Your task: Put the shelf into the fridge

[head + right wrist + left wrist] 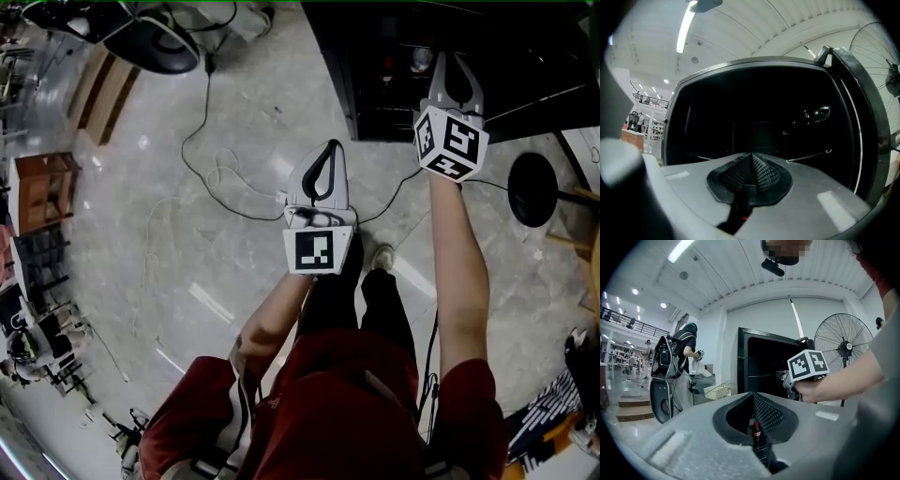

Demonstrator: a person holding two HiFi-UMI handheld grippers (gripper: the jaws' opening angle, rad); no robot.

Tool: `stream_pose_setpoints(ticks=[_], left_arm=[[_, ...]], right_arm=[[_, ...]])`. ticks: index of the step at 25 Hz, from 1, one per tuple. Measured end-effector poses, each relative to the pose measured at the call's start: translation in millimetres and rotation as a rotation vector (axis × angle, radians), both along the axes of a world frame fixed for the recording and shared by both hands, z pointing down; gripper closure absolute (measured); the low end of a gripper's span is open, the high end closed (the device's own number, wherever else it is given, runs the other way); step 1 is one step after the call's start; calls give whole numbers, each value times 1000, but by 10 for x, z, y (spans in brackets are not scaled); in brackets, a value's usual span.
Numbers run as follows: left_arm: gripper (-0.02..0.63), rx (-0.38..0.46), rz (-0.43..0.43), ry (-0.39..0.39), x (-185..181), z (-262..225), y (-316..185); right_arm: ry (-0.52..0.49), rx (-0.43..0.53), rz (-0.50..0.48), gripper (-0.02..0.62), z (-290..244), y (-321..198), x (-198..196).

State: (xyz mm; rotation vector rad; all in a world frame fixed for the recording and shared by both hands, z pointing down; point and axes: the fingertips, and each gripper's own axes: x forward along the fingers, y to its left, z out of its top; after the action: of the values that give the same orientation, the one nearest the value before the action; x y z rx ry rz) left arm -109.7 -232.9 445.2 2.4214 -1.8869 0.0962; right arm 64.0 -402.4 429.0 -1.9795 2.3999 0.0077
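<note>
While I stand square to the fridge point(525, 56), R gripper point(456, 67): jaws pressed together, pads meeting, nothing betw. them; arm stretched fwd so the tips sit at the fridge's open front.
L gripper point(329, 148): jaws a little apart, nothing gripped; a small red-label bottle point(756, 431) shows far off thru the gap, not touching. Held lower and further back over the floor, prob. to stay out of the R arm's way.
Wire shelf point(808, 156): thin wire edge running level across the R side of the fridge's inside. Prob. the shelf resting on its supports, but too dark to be sure. Neither gripper has hold of it.
Fridge inside: door open, v. dark; a couple of shiny items near the upper R, can't ID.
Why R is closed: my guess is that closed tips make a blunt pusher for nudging the shelf home twd the rear wall.
Stage: shelf looks in; seating and level not yet checked, I'd say.
Risks: one side could miss its support and sit crooked; cable point(211, 173) loops on the floor near my feet.
Fan point(843, 348): stands just R of the fridge, apart from both grippers.
</note>
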Motion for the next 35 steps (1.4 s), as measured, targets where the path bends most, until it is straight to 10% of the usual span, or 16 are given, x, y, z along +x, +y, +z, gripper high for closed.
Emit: stream_pose_setpoints(ticks=[35], left_arm=[[600, -12, -18, -26, -45, 55, -20]], right_arm=[[25, 39, -22, 607, 34, -488, -53]])
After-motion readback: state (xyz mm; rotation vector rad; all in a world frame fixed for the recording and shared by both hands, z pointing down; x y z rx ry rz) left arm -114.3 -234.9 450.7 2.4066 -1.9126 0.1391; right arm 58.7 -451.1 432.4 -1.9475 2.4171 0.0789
